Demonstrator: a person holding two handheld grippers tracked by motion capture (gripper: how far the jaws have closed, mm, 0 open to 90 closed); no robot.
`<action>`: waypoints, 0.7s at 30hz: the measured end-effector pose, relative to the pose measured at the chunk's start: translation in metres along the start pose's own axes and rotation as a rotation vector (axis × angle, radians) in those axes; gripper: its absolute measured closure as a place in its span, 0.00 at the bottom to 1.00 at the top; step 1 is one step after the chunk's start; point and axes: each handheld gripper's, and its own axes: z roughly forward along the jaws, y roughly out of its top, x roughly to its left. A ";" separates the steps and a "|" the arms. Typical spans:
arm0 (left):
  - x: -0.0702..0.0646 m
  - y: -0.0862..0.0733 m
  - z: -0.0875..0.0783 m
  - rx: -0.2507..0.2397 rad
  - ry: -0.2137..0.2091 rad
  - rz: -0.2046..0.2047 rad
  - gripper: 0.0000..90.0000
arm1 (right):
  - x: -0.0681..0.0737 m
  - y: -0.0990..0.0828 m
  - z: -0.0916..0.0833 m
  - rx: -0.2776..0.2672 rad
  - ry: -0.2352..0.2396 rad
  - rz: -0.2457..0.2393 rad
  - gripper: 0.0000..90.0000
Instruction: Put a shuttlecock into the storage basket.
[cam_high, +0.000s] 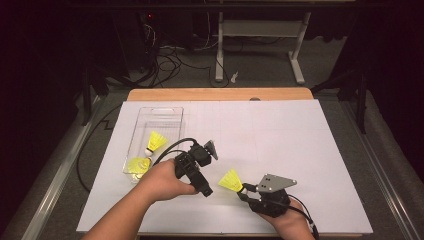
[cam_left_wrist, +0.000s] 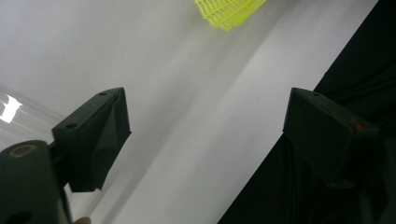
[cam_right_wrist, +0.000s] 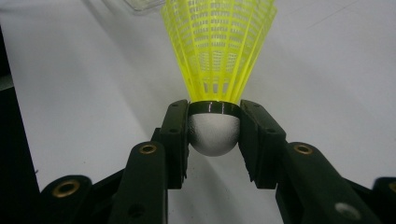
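Holding yellow plastic shuttlecock (cam_high: 231, 180) by white cork, lower centre of frame: right gripper (cam_high: 246, 189) clamped. Left gripper (cam_high: 206, 191) gaping, empty. Likely next: carry to clear plastic tray (cam_high: 156, 113), upper left; release.

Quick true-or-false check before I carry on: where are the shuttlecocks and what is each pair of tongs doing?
1. The right tongs grip a yellow shuttlecock by its white cork. True.
2. The clear tray holds three shuttlecocks. False: two lie in it, one above the other.
3. The left tongs stand open with nothing between them. True.
4. The held shuttlecock rests inside the tray. False: it is over the white sheet, apart from the tray.
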 end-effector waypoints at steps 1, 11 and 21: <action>0.000 0.000 0.002 -0.001 -0.001 0.003 0.19 | 0.000 0.000 0.000 0.000 0.002 -0.004 0.73; -0.002 0.004 0.013 -0.002 -0.030 0.028 0.35 | 0.004 0.002 0.001 -0.005 0.020 -0.022 0.73; -0.006 0.007 0.018 -0.014 -0.045 0.065 0.50 | 0.007 0.002 0.003 0.001 0.046 -0.037 0.73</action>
